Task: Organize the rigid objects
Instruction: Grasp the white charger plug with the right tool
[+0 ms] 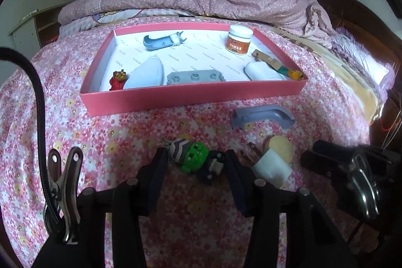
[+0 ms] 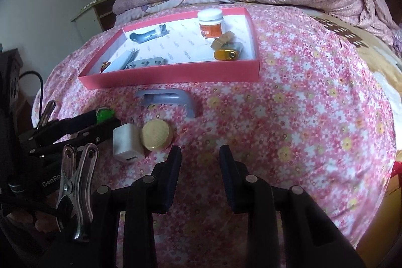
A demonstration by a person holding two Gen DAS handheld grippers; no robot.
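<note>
Left wrist view: the left gripper (image 1: pixel 196 162) is straddling a green-faced toy figure (image 1: pixel 194 158) on the floral bedspread (image 1: pixel 125 142), jaws wide and not gripping, near the pink tray (image 1: pixel 191 94). The right gripper (image 2: pixel 200 157) is hovering open, holding nothing.

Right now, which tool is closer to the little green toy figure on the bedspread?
The left tool: the green toy figure sits between its open fingers. The right tool hangs open over bare bedspread, off to the figure's right.

The left gripper (image 1: pixel 196 162) sits low with its fingers (image 1: pixel 158 167) spread wide apart. The right gripper (image 2: pixel 199 155) is close beside it, fingers (image 2: pixel 227 162) apart too.
</note>
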